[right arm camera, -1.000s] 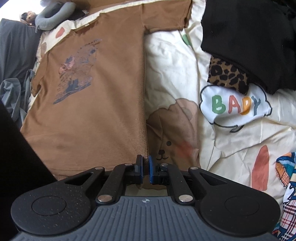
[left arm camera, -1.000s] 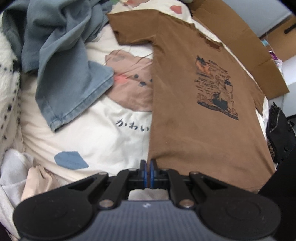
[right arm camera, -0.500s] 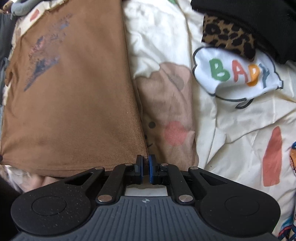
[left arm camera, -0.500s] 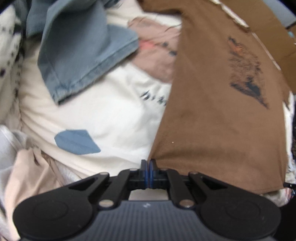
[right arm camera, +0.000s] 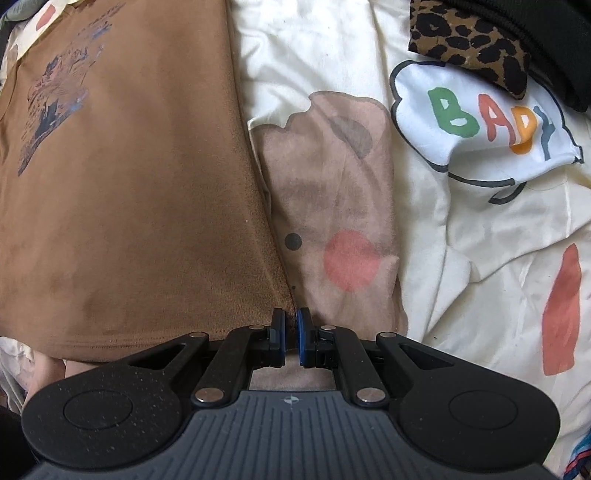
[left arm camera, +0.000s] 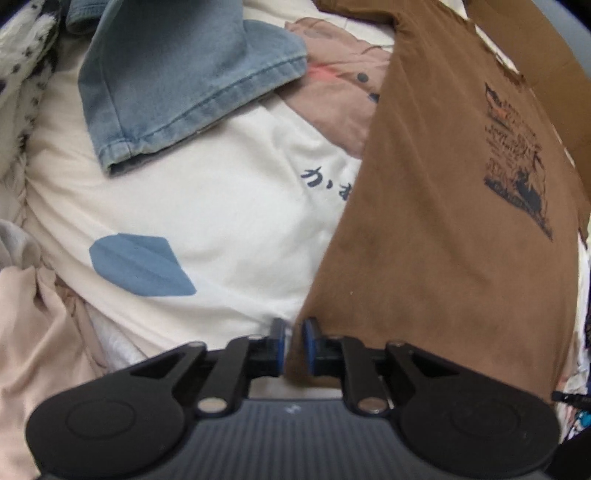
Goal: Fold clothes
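A brown t-shirt [left arm camera: 443,240] with a dark print on its chest lies flat, front up, on the cartoon-printed bed cover [left arm camera: 221,206]. My left gripper [left arm camera: 293,343] sits at the shirt's near left hem corner. Its jaws are opening, a gap shows between the blue pads, and the corner of the cloth lies loose between them. In the right wrist view the same t-shirt [right arm camera: 129,203] fills the left half. My right gripper [right arm camera: 291,332] is shut on its near right hem corner, low over the cover [right arm camera: 480,258].
A light blue denim garment [left arm camera: 184,81] lies crumpled left of the shirt, with beige cloth [left arm camera: 33,332] at the near left. Flat cardboard [left arm camera: 535,66] lies beyond the shirt. A leopard-print piece [right arm camera: 469,48] and a black garment [right arm camera: 546,33] sit at the far right.
Both grippers came down toward the bed, so the shirt's lower hem settled onto the cover. The left jaws, shut before, have parted; the right jaws stay shut.
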`<action>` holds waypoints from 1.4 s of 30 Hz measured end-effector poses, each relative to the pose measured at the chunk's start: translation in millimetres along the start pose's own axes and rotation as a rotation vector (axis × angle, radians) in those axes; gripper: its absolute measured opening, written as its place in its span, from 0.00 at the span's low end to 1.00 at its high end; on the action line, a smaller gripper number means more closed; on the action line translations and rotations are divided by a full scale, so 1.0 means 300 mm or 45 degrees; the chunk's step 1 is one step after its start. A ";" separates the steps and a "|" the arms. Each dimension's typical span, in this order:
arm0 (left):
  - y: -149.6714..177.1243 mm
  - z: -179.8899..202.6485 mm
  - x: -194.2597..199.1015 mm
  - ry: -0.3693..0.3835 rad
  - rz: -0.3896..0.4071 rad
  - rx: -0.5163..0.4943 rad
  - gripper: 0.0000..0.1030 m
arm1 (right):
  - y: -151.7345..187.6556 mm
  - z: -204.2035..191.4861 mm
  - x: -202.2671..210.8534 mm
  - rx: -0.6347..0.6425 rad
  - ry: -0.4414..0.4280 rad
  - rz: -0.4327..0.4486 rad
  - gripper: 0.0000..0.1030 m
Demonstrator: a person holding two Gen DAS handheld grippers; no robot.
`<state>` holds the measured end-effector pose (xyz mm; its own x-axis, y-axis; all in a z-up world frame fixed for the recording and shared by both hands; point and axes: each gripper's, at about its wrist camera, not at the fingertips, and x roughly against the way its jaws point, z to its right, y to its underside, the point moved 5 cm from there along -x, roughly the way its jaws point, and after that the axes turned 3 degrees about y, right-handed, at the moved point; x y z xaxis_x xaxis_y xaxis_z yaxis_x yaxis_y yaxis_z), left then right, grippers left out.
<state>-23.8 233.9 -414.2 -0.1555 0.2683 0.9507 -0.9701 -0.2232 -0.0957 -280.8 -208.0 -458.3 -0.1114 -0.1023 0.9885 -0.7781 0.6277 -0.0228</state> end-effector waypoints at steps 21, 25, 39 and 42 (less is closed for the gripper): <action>0.019 -0.022 0.074 -0.045 -0.144 -0.070 0.04 | 0.041 0.001 0.052 0.018 0.021 -0.012 0.04; 0.027 -0.032 0.004 -0.103 -0.180 -0.074 0.04 | 0.058 -0.006 0.005 0.024 0.040 -0.034 0.04; 0.019 -0.034 -0.055 -0.182 -0.199 -0.061 0.08 | 0.053 0.052 -0.024 -0.033 0.052 -0.037 0.11; 0.020 -0.040 -0.044 -0.181 -0.194 -0.015 0.12 | 0.059 0.061 -0.018 -0.048 0.052 -0.016 0.12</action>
<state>-29.9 240.2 -430.9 0.0204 0.1633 0.9864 -0.9826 -0.1791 0.0500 -305.3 -210.5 -466.9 -0.0757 -0.0789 0.9940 -0.7551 0.6555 -0.0055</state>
